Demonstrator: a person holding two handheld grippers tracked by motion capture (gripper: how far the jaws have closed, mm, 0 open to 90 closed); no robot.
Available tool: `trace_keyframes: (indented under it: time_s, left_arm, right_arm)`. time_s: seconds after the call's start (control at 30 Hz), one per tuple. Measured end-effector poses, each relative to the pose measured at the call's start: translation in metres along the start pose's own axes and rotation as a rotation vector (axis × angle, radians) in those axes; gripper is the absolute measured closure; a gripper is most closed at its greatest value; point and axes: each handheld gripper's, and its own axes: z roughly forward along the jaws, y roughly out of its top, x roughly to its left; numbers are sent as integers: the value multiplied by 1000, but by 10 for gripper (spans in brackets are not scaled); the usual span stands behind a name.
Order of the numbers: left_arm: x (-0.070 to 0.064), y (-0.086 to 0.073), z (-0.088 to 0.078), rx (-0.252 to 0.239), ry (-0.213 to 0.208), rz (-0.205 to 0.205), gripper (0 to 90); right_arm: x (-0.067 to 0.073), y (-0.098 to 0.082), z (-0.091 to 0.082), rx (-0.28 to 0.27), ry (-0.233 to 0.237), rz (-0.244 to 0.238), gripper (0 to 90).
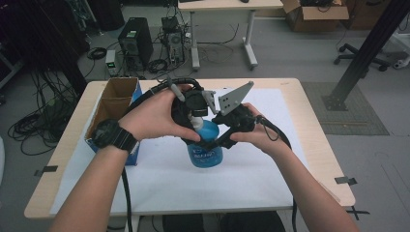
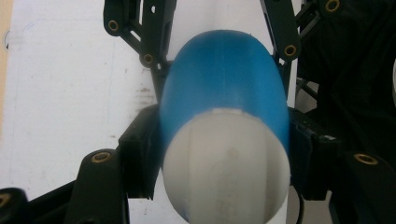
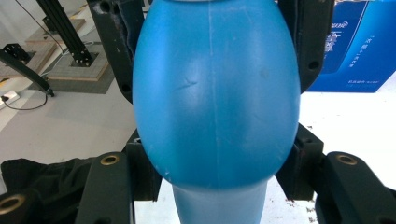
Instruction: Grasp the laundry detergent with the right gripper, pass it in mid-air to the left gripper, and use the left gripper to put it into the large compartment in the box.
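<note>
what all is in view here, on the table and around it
bottle: one, blue with a white cap, upright at mid table, clamped by both grippers
cardboard box: one, brown with blue sides, open, left of table
white sheet: one, covering the table top
table: one, light wood
computer tower: one, black, on the floor behind
left gripper: black, jaws at the bottle's cap end
right gripper: black, jaws on the bottle's body
wristwatch: one, black, left wrist

A light wooden counter (image 1: 316, 140) carries a white sheet (image 1: 241, 174) over most of its top. On the sheet stands a blue bottle (image 1: 205, 147) near the middle, and an open cardboard box (image 1: 113, 104) sits at the left edge.
</note>
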Motion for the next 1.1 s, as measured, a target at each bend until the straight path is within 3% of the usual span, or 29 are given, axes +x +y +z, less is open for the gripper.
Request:
trace_keyframes:
  time_s: [0.4, 0.43, 0.5, 0.53, 0.57, 0.63, 0.77, 0.8, 0.83, 0.87, 0.97, 1.0, 1.03, 1.1]
  left_arm:
    - [4, 6, -3, 21, -23, -32, 381]
    - [4, 6, -3, 20, -29, -41, 381]
    - [8, 7, -6, 34, -44, -69, 382]
    - [8, 7, -6, 34, -44, -69, 382]
    - [10, 7, -9, 49, -40, -94, 382]
    - [12, 7, -12, 58, -33, -103, 382]
    - [19, 3, -22, 110, -10, -185, 382]
    - [22, 1, -28, 123, 8, -238, 382]
    - [22, 1, -28, 123, 8, -238, 382]
    - [25, -1, -31, 137, 17, -265, 382]
    - [34, -7, -43, 167, 38, -372, 382]
    - [40, -12, -52, 180, 56, -448, 382]
    - [40, -12, -52, 180, 56, -448, 382]
    - [46, -18, -62, 185, 82, -537, 382]
  right_arm:
    - [-3, 0, -2, -11, 22, 12, 430]
    - [-3, -1, -2, -14, 36, 21, 404]
    - [-4, -1, -1, -2, 18, 28, 243]
    - [-4, -1, -1, -2, 18, 28, 243]
    - [-4, -4, 1, 33, 2, 38, 150]
    - [-4, -6, 0, 43, -10, 41, 136]
    - [-5, -15, -6, 95, -59, 55, 78]
    - [-5, -19, -11, 127, -88, 62, 72]
    - [-5, -20, -15, 141, -101, 64, 72]
    - [-5, -22, -18, 156, -111, 65, 73]
    - [-6, -26, -25, 184, -141, 76, 74]
    - [-6, -30, -33, 209, -163, 83, 74]
    - [-6, -30, -33, 209, -163, 83, 74]
    - [-6, -34, -40, 222, -179, 92, 74]
